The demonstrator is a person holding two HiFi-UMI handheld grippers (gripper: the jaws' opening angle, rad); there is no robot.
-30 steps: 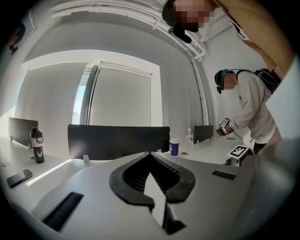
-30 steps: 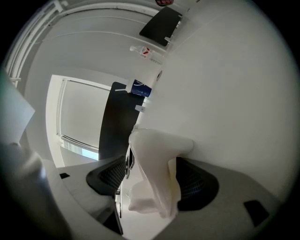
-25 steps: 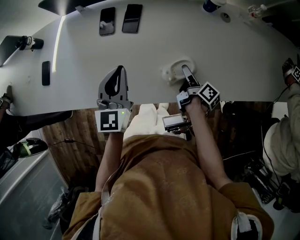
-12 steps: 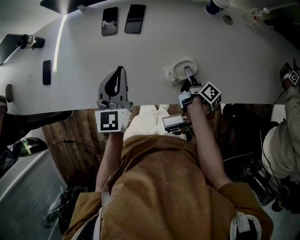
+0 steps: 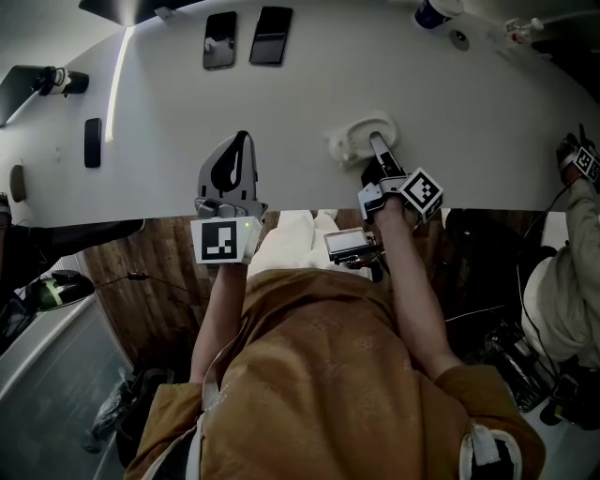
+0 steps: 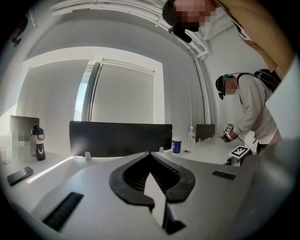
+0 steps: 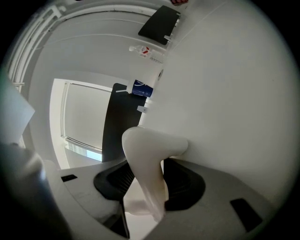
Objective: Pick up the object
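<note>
Right gripper (image 5: 377,148) jaws just closed partway onto the object (image 5: 352,141) on the desk (image 5: 281,122); looks gripped, so lift's next.

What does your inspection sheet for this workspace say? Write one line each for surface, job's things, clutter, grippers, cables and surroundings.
Surface: white table, evenly lit, with a bright light streak at the left.
Job's things: white curved object on the table near its front edge.
Clutter: two phones at the far edge; small dark bar at the left; blue cup far right.
Grippers: left hand-held gripper shut, nothing between its jaws; right hand-held gripper has just been closing, and its jaws now press on the white curved object.
Cables: thin cable below the table, left side.
Surroundings: another person at the right; dark divider screen beyond the table.
</note>
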